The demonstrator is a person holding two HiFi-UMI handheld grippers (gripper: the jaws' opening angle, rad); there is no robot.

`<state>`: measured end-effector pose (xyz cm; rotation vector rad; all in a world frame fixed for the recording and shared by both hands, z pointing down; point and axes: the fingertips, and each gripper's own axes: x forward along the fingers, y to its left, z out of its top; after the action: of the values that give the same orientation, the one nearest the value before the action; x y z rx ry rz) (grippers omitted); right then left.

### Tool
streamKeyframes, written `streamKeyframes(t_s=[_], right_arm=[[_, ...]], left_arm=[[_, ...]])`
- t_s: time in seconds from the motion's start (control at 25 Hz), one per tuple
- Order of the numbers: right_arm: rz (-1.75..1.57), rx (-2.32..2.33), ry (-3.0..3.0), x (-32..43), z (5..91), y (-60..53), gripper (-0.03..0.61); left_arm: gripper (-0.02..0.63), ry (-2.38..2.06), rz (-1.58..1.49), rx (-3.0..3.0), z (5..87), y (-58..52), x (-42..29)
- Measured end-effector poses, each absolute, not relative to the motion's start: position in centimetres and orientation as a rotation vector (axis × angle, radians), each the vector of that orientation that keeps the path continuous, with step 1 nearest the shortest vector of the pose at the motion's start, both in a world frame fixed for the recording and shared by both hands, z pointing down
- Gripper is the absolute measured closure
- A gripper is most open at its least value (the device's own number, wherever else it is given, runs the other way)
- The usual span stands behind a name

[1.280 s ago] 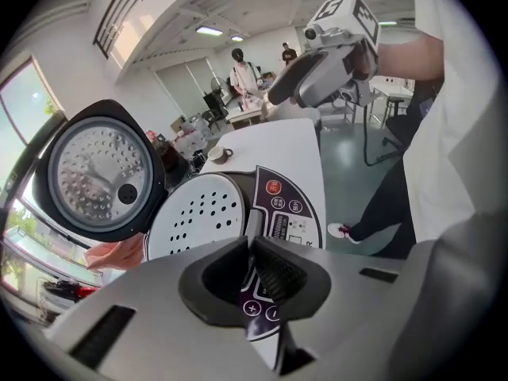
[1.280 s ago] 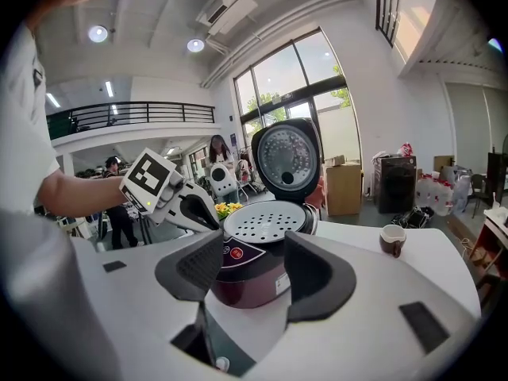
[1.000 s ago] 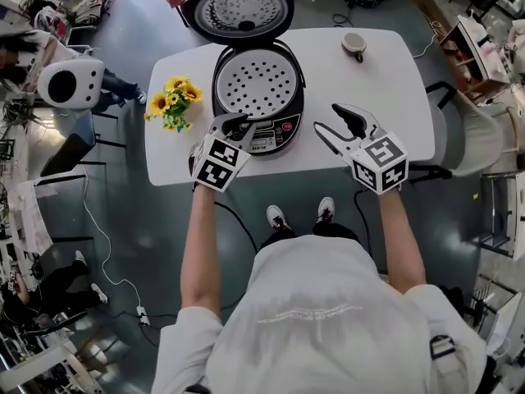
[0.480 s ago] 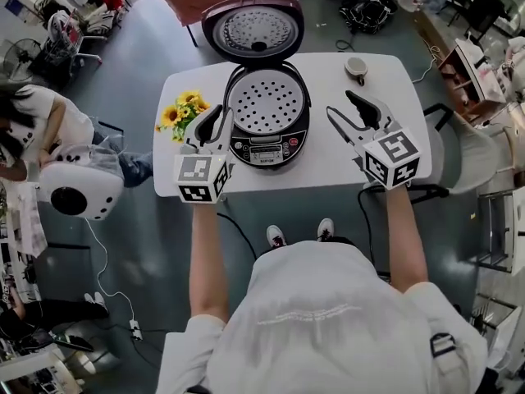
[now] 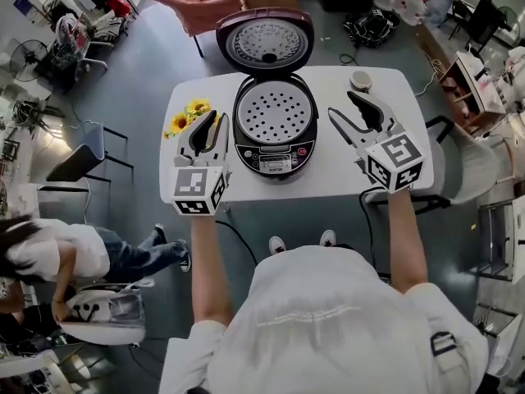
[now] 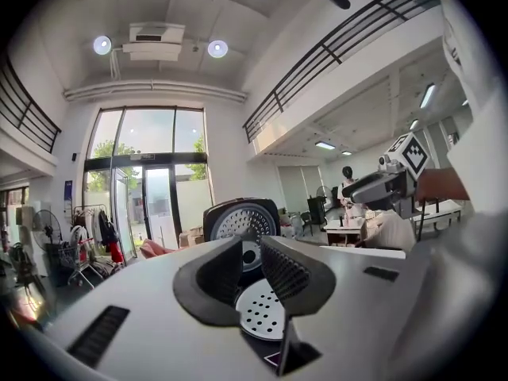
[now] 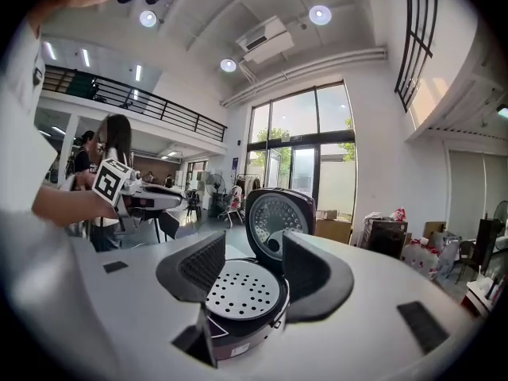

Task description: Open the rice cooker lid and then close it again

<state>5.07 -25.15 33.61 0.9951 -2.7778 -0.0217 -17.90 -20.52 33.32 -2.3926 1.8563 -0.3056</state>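
Maroon rice cooker lid (image 5: pixel 265 41) is flipped up; left gripper (image 5: pixel 213 119) jaws barely apart, right gripper (image 5: pixel 343 105) wider, both holding nothing.

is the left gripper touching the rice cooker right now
Apart. The head view shows a strip of white table between the left gripper and the rice cooker.
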Motion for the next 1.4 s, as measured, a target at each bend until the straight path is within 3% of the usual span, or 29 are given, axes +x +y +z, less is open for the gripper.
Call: streamKeyframes(t_s=[1.4], right_arm=[[-0.024, 1.147, -2.587, 0.5, 34.7, -21.9, 0.348]], left_arm=[[0.527, 1.662, -0.33, -2.608, 37.9, -20.0, -20.9]])
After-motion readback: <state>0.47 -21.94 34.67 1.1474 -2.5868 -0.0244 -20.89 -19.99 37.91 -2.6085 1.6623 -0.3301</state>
